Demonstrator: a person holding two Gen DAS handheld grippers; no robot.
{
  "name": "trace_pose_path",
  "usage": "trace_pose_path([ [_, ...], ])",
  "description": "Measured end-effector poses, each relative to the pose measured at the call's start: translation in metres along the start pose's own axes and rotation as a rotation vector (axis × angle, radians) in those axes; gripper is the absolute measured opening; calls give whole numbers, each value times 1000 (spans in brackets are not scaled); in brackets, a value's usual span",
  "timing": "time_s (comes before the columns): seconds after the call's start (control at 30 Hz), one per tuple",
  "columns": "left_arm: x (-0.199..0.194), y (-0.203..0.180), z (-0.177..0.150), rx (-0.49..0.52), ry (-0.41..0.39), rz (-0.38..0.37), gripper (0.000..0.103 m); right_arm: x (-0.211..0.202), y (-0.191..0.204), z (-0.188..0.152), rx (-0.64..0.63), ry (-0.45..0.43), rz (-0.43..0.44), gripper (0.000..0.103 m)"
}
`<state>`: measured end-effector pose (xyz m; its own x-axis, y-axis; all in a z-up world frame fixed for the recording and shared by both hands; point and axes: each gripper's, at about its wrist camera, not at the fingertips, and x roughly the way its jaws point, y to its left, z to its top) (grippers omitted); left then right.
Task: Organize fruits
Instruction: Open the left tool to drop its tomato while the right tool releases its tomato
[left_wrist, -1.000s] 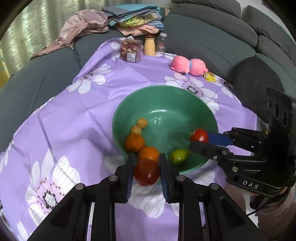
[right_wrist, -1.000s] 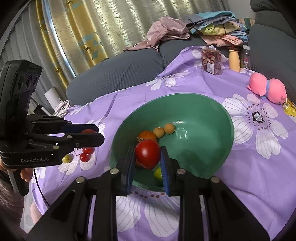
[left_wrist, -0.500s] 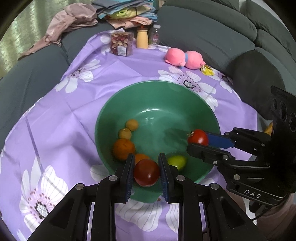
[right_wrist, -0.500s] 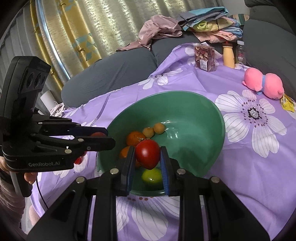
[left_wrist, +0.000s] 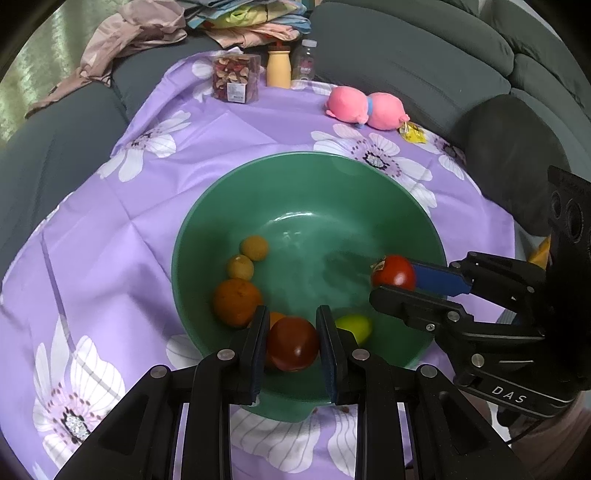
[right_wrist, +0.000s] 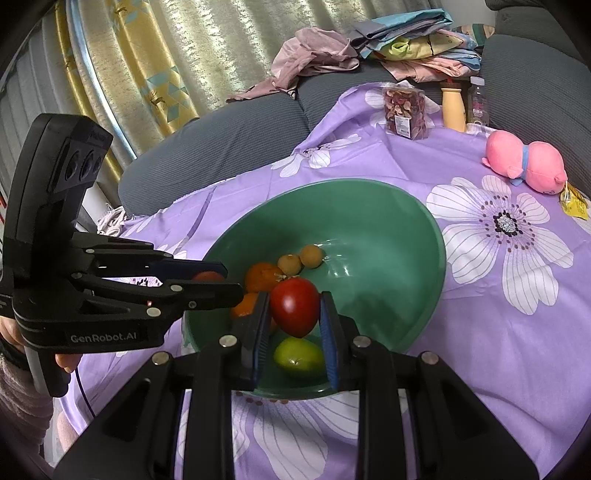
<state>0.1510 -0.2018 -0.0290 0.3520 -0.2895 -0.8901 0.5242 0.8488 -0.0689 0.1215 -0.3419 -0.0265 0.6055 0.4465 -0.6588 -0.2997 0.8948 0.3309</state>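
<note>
A green bowl (left_wrist: 369, 184) (right_wrist: 406, 229) sits on the purple flowered cloth. Inside lie an orange (left_wrist: 236, 302) (right_wrist: 263, 275), a second orange (right_wrist: 244, 305) partly hidden, two small tan fruits (left_wrist: 253, 248) (right_wrist: 311, 256) and a green fruit (left_wrist: 352, 326) (right_wrist: 298, 357). My left gripper (left_wrist: 292, 345) (right_wrist: 218, 284) is shut on a dark red tomato (left_wrist: 292, 345) over the bowl's near edge. My right gripper (right_wrist: 294, 313) (left_wrist: 389, 284) is shut on a bright red tomato (right_wrist: 294, 310) (left_wrist: 394, 272), hanging above the green fruit.
At the cloth's far end stand a clear box of dried fruit (left_wrist: 234, 75), a tan bottle (left_wrist: 279, 68) and a small clear bottle (left_wrist: 304, 61). A pink plush toy (left_wrist: 367, 107) and a yellow packet (left_wrist: 413, 132) lie right. Grey sofa cushions with piled clothes ring the cloth.
My left gripper has carried its tomato forward and down, from the bowl's near rim to over its inside. The right gripper has held nearly still with its tomato.
</note>
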Motion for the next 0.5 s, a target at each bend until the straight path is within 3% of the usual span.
trace_pose_path([
  [0.5, 4, -1, 0, -6, 5, 2, 26, 4, -2, 0, 5, 5, -7, 27],
])
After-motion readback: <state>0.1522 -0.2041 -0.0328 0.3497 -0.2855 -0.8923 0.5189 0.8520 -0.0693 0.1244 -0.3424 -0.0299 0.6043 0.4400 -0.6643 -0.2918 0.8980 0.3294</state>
